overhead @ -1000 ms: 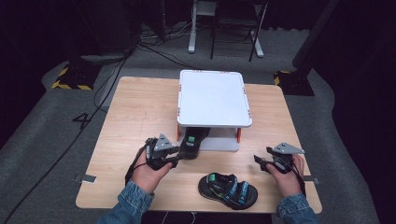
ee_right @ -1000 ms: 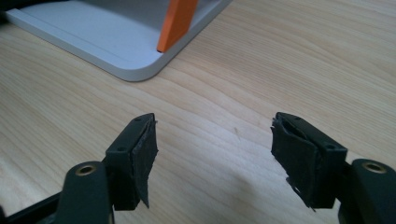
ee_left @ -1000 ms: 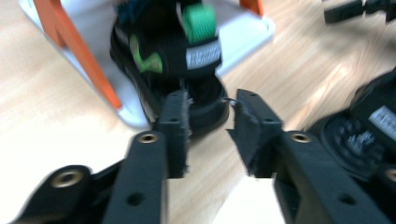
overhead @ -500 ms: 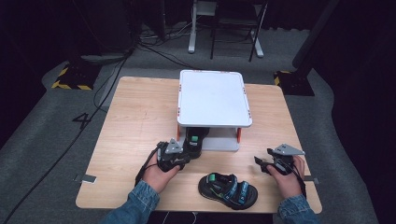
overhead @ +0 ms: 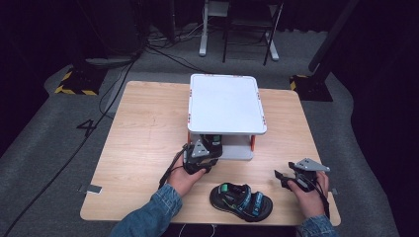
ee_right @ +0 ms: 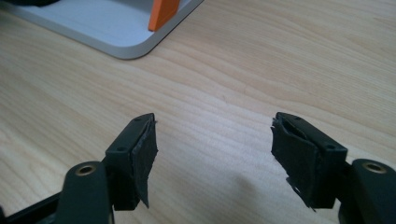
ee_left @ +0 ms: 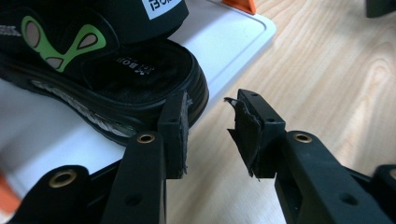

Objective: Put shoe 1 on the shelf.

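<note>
- Sandal point(ee_left: 93, 70), black with green patches, rests on lower shelf point(ee_left: 224, 32) of white rack point(overhead: 225, 103), partly hidden under its top.
- Left gripper point(ee_left: 210, 126): jaws just opening, nothing between, one pad beside the heel.
- Right gripper point(ee_right: 215, 154): released, over bare wood-grain table point(ee_right: 280, 60).

two sandals: one on table point(overhead: 241, 201), one on shelf's lower tier point(ee_left: 98, 70); one shelf point(overhead: 225, 103); two tools.

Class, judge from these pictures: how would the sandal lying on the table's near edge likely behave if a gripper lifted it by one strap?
The sandal probably hangs tilted: its straps look soft and flexible. Its thick foam-like sole suggests it is light. Lying flat, it seems unlikely to roll.
</note>
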Motion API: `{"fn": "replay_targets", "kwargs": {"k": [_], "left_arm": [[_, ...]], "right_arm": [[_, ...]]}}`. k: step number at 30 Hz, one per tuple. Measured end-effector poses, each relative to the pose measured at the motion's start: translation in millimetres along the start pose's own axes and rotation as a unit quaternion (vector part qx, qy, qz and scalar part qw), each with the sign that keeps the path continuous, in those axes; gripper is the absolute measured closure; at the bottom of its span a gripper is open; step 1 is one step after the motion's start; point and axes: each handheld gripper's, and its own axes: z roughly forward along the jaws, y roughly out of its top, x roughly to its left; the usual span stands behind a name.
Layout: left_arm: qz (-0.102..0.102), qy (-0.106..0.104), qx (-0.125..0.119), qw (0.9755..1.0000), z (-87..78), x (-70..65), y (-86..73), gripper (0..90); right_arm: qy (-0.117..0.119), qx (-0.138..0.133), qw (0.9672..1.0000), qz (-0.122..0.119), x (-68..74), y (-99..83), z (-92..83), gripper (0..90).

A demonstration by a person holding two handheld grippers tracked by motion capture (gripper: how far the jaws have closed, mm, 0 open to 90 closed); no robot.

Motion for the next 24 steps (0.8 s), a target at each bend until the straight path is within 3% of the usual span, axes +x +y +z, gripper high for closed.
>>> {"fn": "replay_targets", "kwargs": {"k": [4,6,11,14,17,18,21,22,24], "left_arm": [[0.007,0.018,-0.003,0.9998,5.1,5.1,3.2,64.8],[0.008,0.047,-0.01,0.9988,6.9,12.4,5.1,60.6],[0.0,0.047,-0.029,0.9984,11.6,25.8,5.4,56.9],[0.02,0.041,-0.036,0.9983,17.8,31.3,5.9,52.8],[0.024,0.032,-0.047,0.9981,21.0,28.1,8.5,48.6],[0.036,0.035,-0.043,0.9978,21.1,27.9,9.2,48.6],[0.036,0.04,-0.032,0.9981,18.6,25.8,9.4,42.6],[0.023,0.038,-0.033,0.9985,16.4,23.9,8.6,42.1],[0.03,0.044,-0.032,0.9981,11.6,23.0,8.1,39.1]], "right_arm": [[-0.003,0.004,1.0,0.0,0.4,-5.0,-4.3,31.6],[-0.008,0.005,1.0,0.004,-0.8,-8.5,-8.5,31.6],[-0.013,0.007,0.9999,0.009,-2.1,-13.7,-12.7,31.6],[-0.015,0.009,0.9998,0.009,-1.4,-15.8,-13.5,31.6],[-0.014,0.009,0.9998,0.008,0.5,-16.2,-15.1,31.6],[-0.014,0.009,0.9998,0.008,0.5,-16.2,-15.1,31.6],[-0.015,0.008,0.9998,0.01,0.1,-16.1,-16.0,31.6],[-0.015,0.008,0.9998,0.009,-0.4,-15.8,-16.1,31.6],[-0.01,0.006,0.9999,0.006,-1.5,-13.6,-15.3,31.6]]}}
